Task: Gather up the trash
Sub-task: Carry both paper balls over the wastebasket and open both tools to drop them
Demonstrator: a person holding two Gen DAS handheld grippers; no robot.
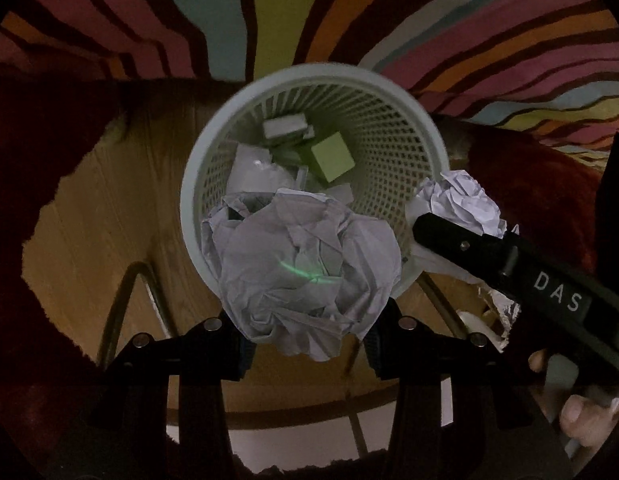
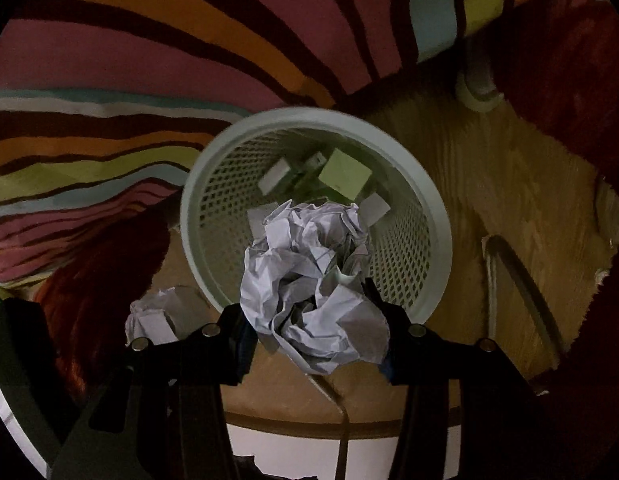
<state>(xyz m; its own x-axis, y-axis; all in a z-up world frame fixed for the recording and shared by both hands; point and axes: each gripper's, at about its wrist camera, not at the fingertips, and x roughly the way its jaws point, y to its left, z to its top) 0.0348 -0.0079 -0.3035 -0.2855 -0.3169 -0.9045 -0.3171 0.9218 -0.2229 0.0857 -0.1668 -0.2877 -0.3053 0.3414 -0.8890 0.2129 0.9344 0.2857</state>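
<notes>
Your left tool [image 1: 309, 332] is closed on a large crumpled paper ball [image 1: 305, 276], pinched between its two fingers, and in the left wrist view that ball hangs over the near rim of the white mesh wastebasket [image 1: 413, 128], lapping the rim rather than sitting squarely over the opening. The basket stands on the wooden floor [image 1: 97, 216] beside a striped rug [image 1: 269, 12], and it already holds a green box [image 1: 333, 156] and some flat scraps. Moving across, your right tool [image 2: 315, 340] is likewise clamped on a smaller crumpled paper wad [image 2: 313, 280]; from the left camera you can see it held just outside the basket's right rim [image 1: 465, 200], while its own camera shows the wad overlapping the near lip with the opening straight ahead beyond the fingers. So the relation that matters is this: the basket mouth lies forward of both tools, and neither load looks fully inside the rim line yet. The left ball appears closer to centre, so it is probably the safer one to let go first; the right wad likely needs to travel forward and inward before you open. The basket has no long axis to line up with, being round, so only the offset from the centre counts. Released at the lip, either piece could roll down outside.
</notes>
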